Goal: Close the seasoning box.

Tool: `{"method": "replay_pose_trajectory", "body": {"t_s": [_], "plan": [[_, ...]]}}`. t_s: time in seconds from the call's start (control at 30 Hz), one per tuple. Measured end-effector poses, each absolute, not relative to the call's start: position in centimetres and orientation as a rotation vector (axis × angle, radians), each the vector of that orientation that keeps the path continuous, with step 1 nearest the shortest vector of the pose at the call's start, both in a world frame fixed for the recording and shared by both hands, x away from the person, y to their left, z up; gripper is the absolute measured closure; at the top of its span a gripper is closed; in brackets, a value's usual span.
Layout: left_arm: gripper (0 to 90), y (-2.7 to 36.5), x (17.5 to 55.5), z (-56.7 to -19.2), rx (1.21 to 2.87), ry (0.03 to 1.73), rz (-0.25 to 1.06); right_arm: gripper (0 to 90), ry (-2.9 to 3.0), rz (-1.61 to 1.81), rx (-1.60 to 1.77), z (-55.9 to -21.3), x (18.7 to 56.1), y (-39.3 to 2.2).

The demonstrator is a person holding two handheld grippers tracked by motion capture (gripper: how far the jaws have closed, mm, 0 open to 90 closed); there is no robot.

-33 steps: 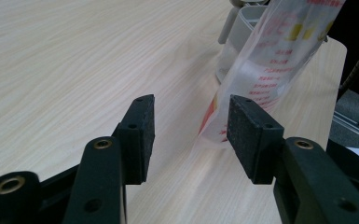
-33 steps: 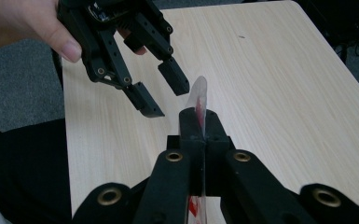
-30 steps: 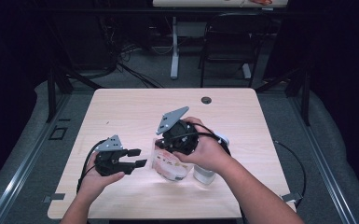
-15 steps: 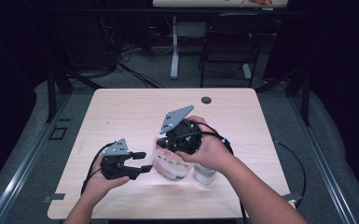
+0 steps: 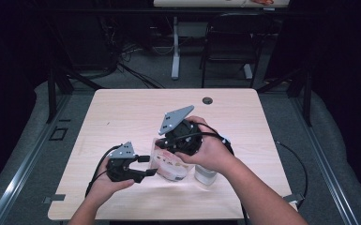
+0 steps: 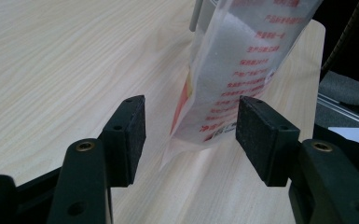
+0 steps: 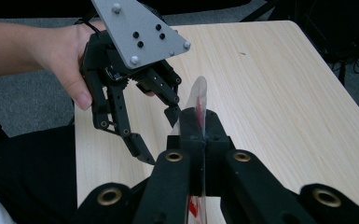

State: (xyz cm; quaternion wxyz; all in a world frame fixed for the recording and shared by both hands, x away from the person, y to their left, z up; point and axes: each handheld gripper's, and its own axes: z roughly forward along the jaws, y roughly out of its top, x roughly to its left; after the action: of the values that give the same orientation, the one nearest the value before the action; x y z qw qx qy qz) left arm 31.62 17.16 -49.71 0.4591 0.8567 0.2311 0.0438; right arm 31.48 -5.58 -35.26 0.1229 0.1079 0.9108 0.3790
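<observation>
A: Right tool [image 5: 161, 151] is clamped tight on the top edge of a clear plastic pouch [image 5: 168, 165], jaws pressed together with the film pinched between them. You can see it from the right gripper view, the seam of the pouch [image 7: 198, 112] standing up out of the closed pads.

B: And the left tool [image 5: 145, 166]?

A: Spread wide, its jaws have just been opening. In the left gripper view the lower corner of the pouch [image 6: 224, 93] hangs between the two black pads [image 6: 133, 135], but neither pad touches it.

B: So where does the pouch sit overall?

A: Near the front middle of the worktop [image 5: 122, 112], hanging from the right tool with its bottom down at the wooden surface. White filling inside, red print on the film.

B: Anything else close by?

A: A small white container [image 5: 205, 176] just beside the pouch, under the right hand [image 5: 211, 152]. The left hand [image 5: 104, 186] holds its tool level, jaws pointing across at the pouch.
</observation>
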Motion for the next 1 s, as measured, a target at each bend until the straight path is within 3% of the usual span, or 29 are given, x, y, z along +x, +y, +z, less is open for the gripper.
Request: {"method": "replay_pose_trajectory", "body": {"t_s": [1.0], "plan": [[40.9, 15.5, 31.6, -51.3, 2.137, 0.496, 0.037, 90.0, 2.654, 1.136, 0.272, -34.5, 30.8, -5.4]]}}
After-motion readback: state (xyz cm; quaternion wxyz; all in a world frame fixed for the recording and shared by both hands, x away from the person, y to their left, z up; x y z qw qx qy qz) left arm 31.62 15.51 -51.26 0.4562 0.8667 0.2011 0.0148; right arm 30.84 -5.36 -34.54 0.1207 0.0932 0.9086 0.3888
